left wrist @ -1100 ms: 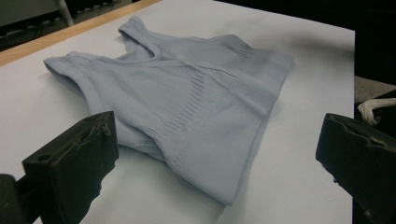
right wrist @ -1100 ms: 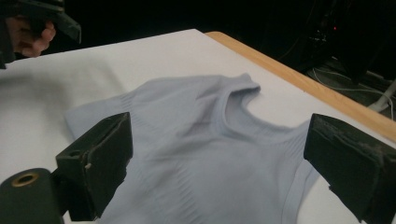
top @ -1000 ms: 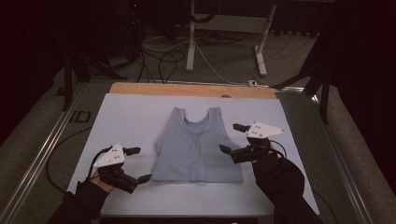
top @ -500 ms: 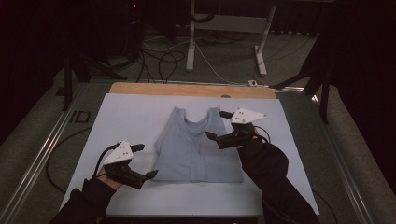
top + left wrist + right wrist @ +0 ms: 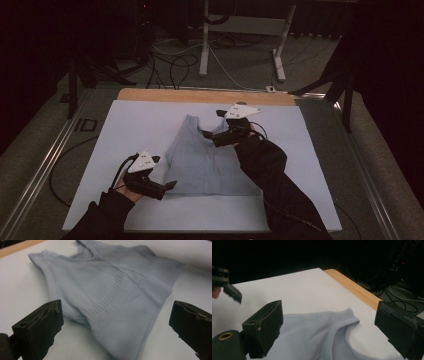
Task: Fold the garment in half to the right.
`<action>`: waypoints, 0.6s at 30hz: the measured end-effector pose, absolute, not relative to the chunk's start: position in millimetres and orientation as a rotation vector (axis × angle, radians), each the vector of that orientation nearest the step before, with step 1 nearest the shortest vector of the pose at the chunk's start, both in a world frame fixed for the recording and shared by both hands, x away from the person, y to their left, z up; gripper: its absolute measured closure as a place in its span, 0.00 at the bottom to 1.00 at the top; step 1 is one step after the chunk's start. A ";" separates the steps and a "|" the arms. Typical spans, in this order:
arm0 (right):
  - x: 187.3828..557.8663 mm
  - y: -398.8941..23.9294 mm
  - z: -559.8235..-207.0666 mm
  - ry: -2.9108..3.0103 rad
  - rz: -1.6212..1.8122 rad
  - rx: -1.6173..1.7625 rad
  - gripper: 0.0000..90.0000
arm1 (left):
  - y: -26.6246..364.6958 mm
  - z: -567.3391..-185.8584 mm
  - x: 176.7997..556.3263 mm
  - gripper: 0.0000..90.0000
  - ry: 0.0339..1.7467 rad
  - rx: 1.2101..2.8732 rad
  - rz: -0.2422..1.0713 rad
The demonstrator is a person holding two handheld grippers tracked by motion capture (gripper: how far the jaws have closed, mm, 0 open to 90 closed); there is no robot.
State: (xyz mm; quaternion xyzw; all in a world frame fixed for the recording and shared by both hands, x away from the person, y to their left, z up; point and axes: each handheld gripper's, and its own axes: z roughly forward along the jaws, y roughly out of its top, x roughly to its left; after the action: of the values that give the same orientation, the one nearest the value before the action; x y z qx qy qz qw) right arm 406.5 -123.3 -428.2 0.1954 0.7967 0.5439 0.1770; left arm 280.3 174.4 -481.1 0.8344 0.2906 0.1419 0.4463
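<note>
On the white sheet (image 5: 125, 125) that covers the table, a pale grey top (image 5: 205, 160) lies flat, its hem toward the person and its straps toward the far wooden edge (image 5: 200, 95). Over the last second the right gripper (image 5: 214, 127) has moved from beside the top's right flank up and inward, and it now hangs over the neckline between the straps. Its jaws stand wide apart; in the right gripper view they frame the curved neck opening (image 5: 342, 335) and one strap (image 5: 348, 315), with nothing between them yet. The left gripper (image 5: 165, 172) has shifted much less: it has edged a little toward the cloth and now sits just beside the near left corner of the hem. Its jaws are spread too, and in the left gripper view the ribbed hem corner (image 5: 117, 340) lies between them, a small fold bunched at the side seam (image 5: 77, 315), the cloth not pinched.

I judge that both hands are lining up for a fold: the right one has picked its grasp point at the collar or a strap, while the left waits at the hem. Neither has closed, so the fold itself is not yet begun. The next move likely calls for lowering each gripper until one jaw slips under the fabric edge.
</note>
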 end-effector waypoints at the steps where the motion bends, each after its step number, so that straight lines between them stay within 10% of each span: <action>1: 408.9 -119.9 -429.0 2.259 1.541 0.559 0.09 | 172.2 -484.3 281.7 0.00 0.734 2.066 0.345; 18: 437.7 -84.0 -446.6 2.314 1.507 0.569 0.09 | 164.8 -513.5 289.3 0.00 0.850 2.207 0.265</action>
State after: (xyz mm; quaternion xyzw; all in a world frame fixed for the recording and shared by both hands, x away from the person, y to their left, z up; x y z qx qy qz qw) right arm 437.7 -84.0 -446.6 0.1993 0.8101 0.5276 0.1602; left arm 289.3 164.8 -513.5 0.8610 0.3315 0.1034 0.3717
